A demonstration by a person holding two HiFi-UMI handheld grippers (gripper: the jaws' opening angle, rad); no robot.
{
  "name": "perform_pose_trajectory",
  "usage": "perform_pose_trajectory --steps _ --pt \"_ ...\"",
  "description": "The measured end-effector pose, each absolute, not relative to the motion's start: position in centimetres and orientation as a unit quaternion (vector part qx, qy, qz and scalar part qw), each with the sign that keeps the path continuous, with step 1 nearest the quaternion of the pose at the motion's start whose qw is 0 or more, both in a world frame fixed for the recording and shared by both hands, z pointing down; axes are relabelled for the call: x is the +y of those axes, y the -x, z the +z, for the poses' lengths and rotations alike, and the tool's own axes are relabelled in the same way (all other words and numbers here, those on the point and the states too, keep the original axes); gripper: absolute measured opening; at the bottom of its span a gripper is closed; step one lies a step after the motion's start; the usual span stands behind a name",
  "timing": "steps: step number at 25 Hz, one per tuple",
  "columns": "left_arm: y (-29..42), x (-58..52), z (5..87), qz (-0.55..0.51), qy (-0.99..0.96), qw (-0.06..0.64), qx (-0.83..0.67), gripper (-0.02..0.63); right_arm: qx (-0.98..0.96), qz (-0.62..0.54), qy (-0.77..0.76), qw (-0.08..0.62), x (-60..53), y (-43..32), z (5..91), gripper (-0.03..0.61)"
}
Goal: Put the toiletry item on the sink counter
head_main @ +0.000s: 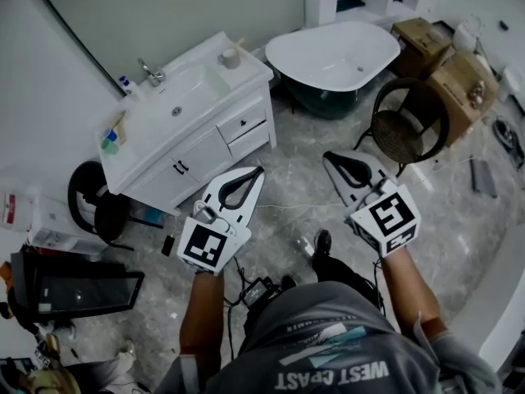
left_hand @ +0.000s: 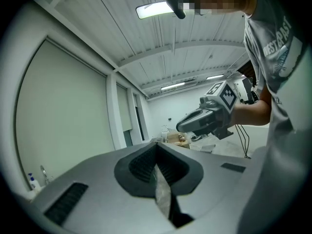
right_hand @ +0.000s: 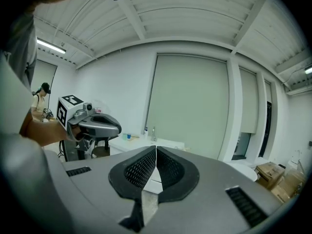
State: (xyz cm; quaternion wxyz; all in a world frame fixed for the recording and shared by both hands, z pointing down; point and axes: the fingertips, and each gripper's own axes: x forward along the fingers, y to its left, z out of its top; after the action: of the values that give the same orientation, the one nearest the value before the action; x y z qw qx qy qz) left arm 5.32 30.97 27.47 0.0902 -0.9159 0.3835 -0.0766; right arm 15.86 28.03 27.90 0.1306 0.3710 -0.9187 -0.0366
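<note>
Pointing out over the grey floor in front of the sink counter (head_main: 249, 74), the left gripper (head_main: 259, 171) and the right gripper (head_main: 330, 158) both have their jaws pressed together. Each gripper view shows the ribbed pads meeting along 1 line with nothing between them.

Neither gripper carries a toiletry item, and I see nothing on the floor near the counter that I can identify as 1. The only toiletries in view stand on the counter itself:
- a small blue-capped bottle (head_main: 124, 83) beside the faucet (head_main: 151, 72) at the counter's back edge
- a teal cluster (head_main: 111, 141) at the counter's left end, too small to make out
- a pale cup (head_main: 229, 57) at the counter's back right corner

Which of these 3, if any, is the task's item cannot be told.

Judging by size, any of them should be light enough for 1 gripper. The bottle looks like rigid plastic with a smooth, possibly wet skin, so it may slip or twist under a hard pinch. I would take it across the body around mid-height, below the cap, and keep it upright. The cup may be brittle. It calls for a grip across its wall or outer sides, closed gently, and a soft set-down on the hard counter top.
</note>
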Motion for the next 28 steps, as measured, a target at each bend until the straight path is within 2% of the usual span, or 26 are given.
perform_pose_trajectory --steps 15,28 --pt "-9.2 15.0 29.2 -0.101 0.891 0.060 0.439 0.002 -0.939 -0.023 -0.319 0.125 11.1 -19.8 29.8 0.031" --pt "-10.2 6.4 29.8 -0.113 0.881 0.054 0.457 0.002 -0.946 -0.012 -0.298 0.129 2.8 -21.3 31.1 0.031"
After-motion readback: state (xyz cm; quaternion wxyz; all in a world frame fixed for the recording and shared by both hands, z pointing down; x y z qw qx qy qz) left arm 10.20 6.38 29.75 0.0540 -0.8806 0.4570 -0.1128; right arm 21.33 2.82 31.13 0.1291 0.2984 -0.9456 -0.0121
